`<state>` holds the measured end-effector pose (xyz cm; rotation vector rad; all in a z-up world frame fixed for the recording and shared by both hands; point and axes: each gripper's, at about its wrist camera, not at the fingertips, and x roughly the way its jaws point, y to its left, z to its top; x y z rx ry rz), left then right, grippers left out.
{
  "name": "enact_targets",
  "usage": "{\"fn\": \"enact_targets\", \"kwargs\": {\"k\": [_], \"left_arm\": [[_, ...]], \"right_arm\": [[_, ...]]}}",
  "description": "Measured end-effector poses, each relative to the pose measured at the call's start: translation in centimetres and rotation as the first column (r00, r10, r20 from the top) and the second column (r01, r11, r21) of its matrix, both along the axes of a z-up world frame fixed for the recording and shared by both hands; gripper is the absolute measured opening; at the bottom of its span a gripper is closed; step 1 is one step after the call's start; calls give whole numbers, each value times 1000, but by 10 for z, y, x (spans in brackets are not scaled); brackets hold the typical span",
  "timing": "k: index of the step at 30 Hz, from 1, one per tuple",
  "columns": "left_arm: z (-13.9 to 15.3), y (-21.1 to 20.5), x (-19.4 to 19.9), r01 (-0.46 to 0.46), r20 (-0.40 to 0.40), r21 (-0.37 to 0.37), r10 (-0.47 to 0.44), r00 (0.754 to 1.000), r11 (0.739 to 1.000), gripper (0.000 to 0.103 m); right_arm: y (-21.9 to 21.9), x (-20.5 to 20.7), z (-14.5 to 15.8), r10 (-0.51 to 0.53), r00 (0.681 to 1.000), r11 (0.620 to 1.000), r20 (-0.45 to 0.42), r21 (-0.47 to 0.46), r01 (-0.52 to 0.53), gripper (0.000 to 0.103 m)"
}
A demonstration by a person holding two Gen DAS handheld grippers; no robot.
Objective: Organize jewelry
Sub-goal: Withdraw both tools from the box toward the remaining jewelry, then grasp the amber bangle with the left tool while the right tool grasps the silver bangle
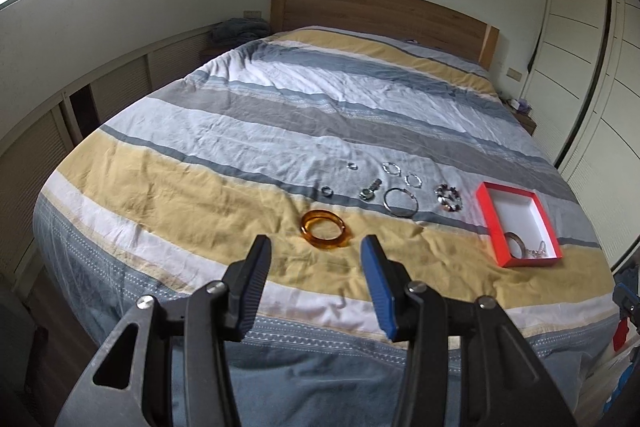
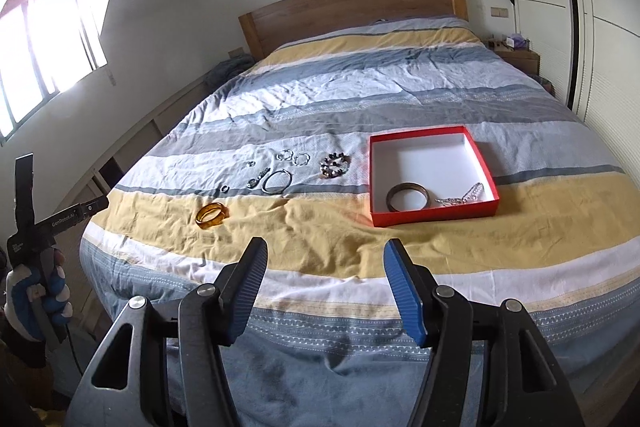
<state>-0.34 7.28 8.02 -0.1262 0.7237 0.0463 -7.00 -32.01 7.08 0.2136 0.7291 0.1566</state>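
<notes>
A red box (image 1: 489,215) (image 2: 436,215) with a white inside lies on the striped bed. It holds a dark bangle (image 2: 408,197) and a silver chain (image 2: 460,197). An amber bangle (image 1: 326,229) (image 2: 212,215) lies on the yellow stripe, just beyond my left gripper (image 1: 316,247), which is open and empty. A silver hoop (image 1: 400,202), a beaded bracelet (image 1: 449,197) (image 2: 334,165), a watch (image 1: 370,189) and small rings lie beyond it. My right gripper (image 2: 324,251) is open and empty, short of the box.
The bed (image 1: 280,115) fills both views, with a wooden headboard (image 2: 352,11) at the far end. Low cabinets (image 1: 48,131) run along the left wall. White wardrobe doors (image 2: 608,47) stand on the right. The left hand tool (image 2: 44,223) shows at the right view's left edge.
</notes>
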Motion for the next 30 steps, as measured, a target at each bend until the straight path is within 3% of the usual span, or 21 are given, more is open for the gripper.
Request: {"fn": "enact_targets", "kwargs": {"k": [5,11,21,30], "left_arm": [[-16,15,13,-44,-16,7,44,999,999,45],[-62,23,52,-68,-94,-12,67,993,998,45],[-128,27,127,-57,-207,-33,49,977,998,45],[-167,26,179,-44,-263,-52,28,964,998,45]], "right_arm": [[16,17,-7,24,1000,1000,8,14,-24,63],[40,57,-39,58,997,998,-48,-4,-58,63],[98,138,-116,146,972,967,-185,-179,-179,63],[133,194,-143,204,957,942,-206,-226,-250,63]]}}
